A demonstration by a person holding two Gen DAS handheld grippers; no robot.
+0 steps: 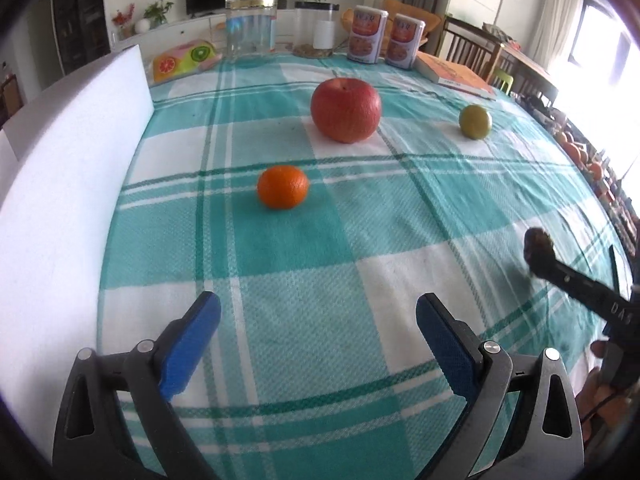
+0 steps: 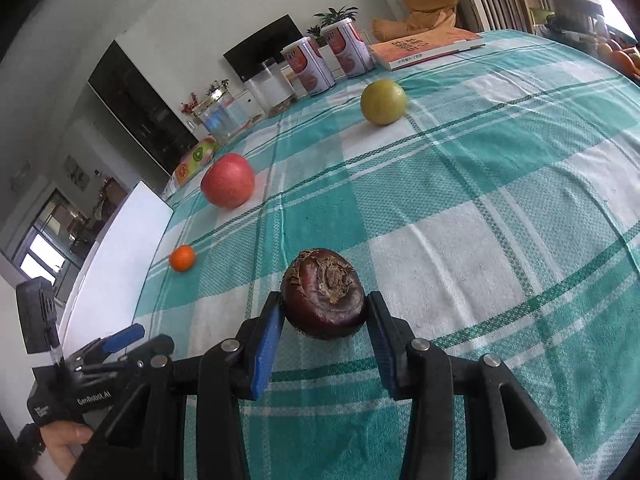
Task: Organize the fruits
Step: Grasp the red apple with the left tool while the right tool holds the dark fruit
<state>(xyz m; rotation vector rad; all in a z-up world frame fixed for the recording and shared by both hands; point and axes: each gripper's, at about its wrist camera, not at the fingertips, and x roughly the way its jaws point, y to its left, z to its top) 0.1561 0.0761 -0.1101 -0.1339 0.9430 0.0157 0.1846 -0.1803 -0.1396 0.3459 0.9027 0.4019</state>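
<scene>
On the teal checked tablecloth [image 1: 320, 240] lie a red apple [image 1: 345, 109], a small orange mandarin [image 1: 283, 186] and a green round fruit [image 1: 475, 121]. My left gripper [image 1: 318, 320] is open and empty, low over the cloth, short of the mandarin. My right gripper [image 2: 325, 312] is shut on a dark brown water chestnut [image 2: 324, 294], just above the cloth. In the right wrist view the apple [image 2: 227, 185], mandarin [image 2: 182, 257] and green fruit [image 2: 383, 101] lie ahead and to the left. The right gripper with the chestnut [image 1: 538, 244] shows at the left view's right edge.
A white foam board [image 1: 72, 184] stands along the table's left side. At the far edge stand a clear jar [image 1: 251, 30], a second clear container [image 1: 316, 28], two printed cans [image 1: 384, 38], an orange book [image 1: 454, 74] and a fruit-print box [image 1: 184, 60].
</scene>
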